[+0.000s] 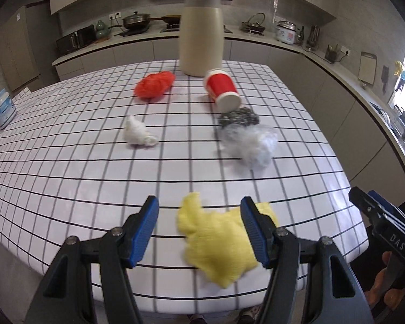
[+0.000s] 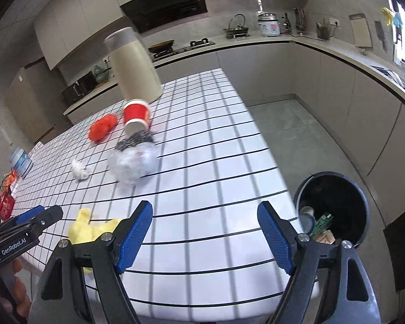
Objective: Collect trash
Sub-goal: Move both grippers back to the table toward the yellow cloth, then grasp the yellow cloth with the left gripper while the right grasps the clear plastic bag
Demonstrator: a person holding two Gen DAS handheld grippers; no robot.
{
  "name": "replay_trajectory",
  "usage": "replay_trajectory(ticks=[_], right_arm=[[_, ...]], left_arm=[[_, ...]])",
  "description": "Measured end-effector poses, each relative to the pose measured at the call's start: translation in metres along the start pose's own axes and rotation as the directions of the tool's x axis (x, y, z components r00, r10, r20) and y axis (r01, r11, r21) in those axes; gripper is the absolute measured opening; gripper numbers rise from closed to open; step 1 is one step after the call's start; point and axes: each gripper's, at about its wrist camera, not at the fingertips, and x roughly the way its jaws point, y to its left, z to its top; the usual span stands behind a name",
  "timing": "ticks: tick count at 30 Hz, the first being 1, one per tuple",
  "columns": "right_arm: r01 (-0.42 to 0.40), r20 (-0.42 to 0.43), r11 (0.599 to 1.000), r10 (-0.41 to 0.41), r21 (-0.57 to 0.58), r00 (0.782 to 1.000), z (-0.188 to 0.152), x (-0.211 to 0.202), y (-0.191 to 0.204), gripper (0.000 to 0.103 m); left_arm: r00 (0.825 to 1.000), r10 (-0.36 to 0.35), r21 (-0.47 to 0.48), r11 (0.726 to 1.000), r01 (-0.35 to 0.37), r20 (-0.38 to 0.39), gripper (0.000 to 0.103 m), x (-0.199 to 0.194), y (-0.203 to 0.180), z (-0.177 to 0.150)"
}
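Observation:
A crumpled yellow wad (image 1: pixel 218 240) lies near the front edge of the checked table (image 1: pixel 67 167), between the open fingers of my left gripper (image 1: pixel 199 229). Farther back lie a white paper ball (image 1: pixel 139 132), an orange wad (image 1: pixel 154 84), a tipped red paper cup (image 1: pixel 222 89), a grey scrunched piece (image 1: pixel 239 117) and clear crumpled plastic (image 1: pixel 253 141). My right gripper (image 2: pixel 205 236) is open and empty over the table's front right part. A black trash bin (image 2: pixel 334 206) with some litter inside stands on the floor to the right of the table.
A tall beige container (image 1: pixel 201 35) stands at the table's far side. A white and blue jar (image 1: pixel 2 108) sits at the left edge. Kitchen counters with a stove, pots and a rice cooker run along the back and right walls.

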Motion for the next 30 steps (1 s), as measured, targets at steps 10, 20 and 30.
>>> replay_trajectory(ticks=[10,20,30], right_arm=[[-0.063,-0.030,0.992,0.061,-0.107,0.998,-0.008,0.012,0.056,0.081],[-0.070,-0.030,0.993,0.067,-0.096,0.997,-0.022,-0.003,0.030,0.082],[-0.064,-0.013,0.994,0.063,-0.090,0.998,-0.034,-0.004,0.005,0.082]], left_arm=[[1.000,0.014,-0.074,0.997,-0.014,-0.005,0.064,-0.007,0.031,-0.016],[0.996,-0.039,-0.043,0.998,0.035,-0.078,0.064,0.008,-0.010,-0.040],[0.997,-0.045,-0.049,0.998,0.042,-0.057,0.061,0.037,-0.024,-0.051]])
